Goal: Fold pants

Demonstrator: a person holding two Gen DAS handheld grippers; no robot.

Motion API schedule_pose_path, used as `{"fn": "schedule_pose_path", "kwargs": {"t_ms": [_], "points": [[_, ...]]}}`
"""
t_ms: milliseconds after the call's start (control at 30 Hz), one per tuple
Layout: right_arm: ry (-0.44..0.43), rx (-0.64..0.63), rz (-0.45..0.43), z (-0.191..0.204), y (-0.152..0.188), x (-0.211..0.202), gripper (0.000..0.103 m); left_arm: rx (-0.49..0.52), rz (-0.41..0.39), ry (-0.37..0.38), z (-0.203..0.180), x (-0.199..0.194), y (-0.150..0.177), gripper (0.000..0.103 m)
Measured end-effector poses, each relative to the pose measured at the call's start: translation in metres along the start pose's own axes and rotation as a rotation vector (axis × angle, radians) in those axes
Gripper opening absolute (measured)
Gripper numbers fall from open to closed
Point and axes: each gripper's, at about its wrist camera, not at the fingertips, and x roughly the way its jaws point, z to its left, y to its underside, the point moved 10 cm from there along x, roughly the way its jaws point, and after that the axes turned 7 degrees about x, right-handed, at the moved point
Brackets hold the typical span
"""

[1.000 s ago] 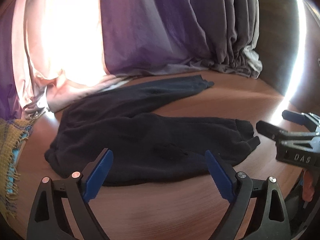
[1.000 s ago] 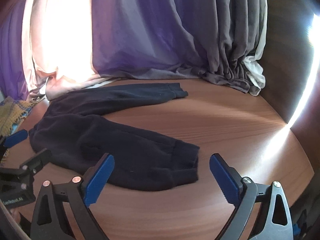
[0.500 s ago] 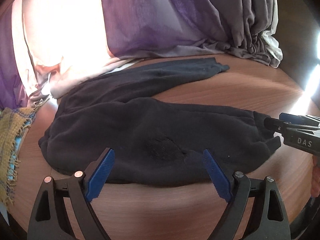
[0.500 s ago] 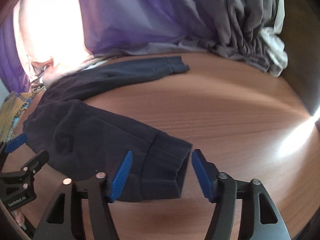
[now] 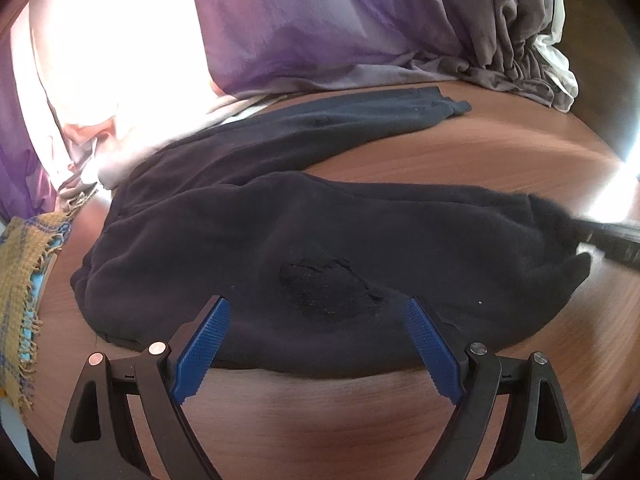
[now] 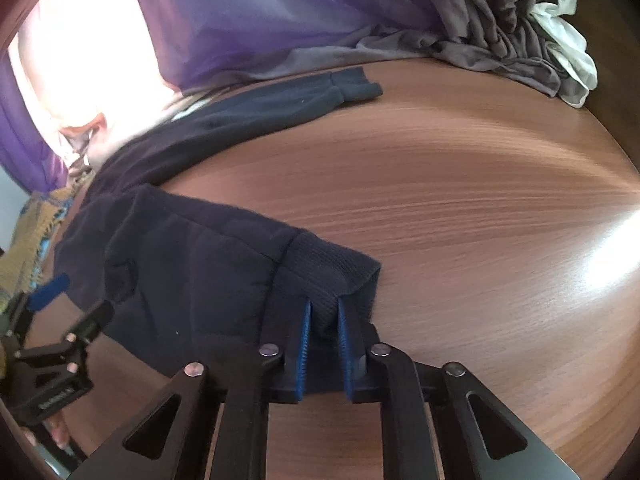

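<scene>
Dark navy pants lie spread on a brown wooden table, legs pointing right, one leg far and one near. My left gripper is open, low over the near edge of the near leg, its blue pads either side of a rough patch on the cloth. My right gripper is shut on the ribbed ankle cuff of the near leg. The pants also show in the right wrist view, with the left gripper at lower left. The right gripper's black body shows at the right edge of the left wrist view.
Purple and grey curtains hang behind the table and bunch onto its far edge. A yellow fringed woven cloth lies at the table's left edge. Bright sunlight glares at the back left and on the right of the table.
My right gripper moved forward onto the near leg's cuff and shut on it. My left gripper moved in lower over the near leg's edge and stayed open.
</scene>
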Motion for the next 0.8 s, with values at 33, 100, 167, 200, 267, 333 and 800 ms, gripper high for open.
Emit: {"fn": "schedule_pose_path", "kwargs": {"t_ms": [33, 100, 167, 200, 267, 333, 800], "points": [[-0.001, 0.005, -0.018, -0.002, -0.005, -0.005, 0.012, 0.003, 0.003, 0.002, -0.001, 0.001, 0.001, 0.090], [0.004, 0.008, -0.055, -0.004, -0.015, -0.015, 0.012, 0.012, 0.023, 0.010, -0.007, 0.007, 0.003, 0.090], [0.026, -0.006, -0.083, -0.007, -0.025, -0.022, 0.012, 0.011, 0.046, 0.028, -0.012, 0.012, 0.007, 0.090], [0.052, -0.014, -0.087, -0.010, -0.028, -0.022, 0.012, 0.007, 0.054, 0.036, -0.013, 0.014, 0.009, 0.090], [0.090, -0.019, -0.081, -0.018, -0.032, -0.016, 0.012, -0.011, 0.074, 0.051, -0.015, 0.018, 0.012, 0.090], [0.117, -0.007, -0.058, -0.027, -0.032, -0.006, 0.012, -0.042, 0.089, 0.073, -0.017, 0.021, 0.015, 0.090], [0.238, -0.036, -0.019, -0.047, -0.023, 0.007, 0.012, -0.080, 0.101, 0.142, -0.027, 0.023, 0.018, 0.091]]}}
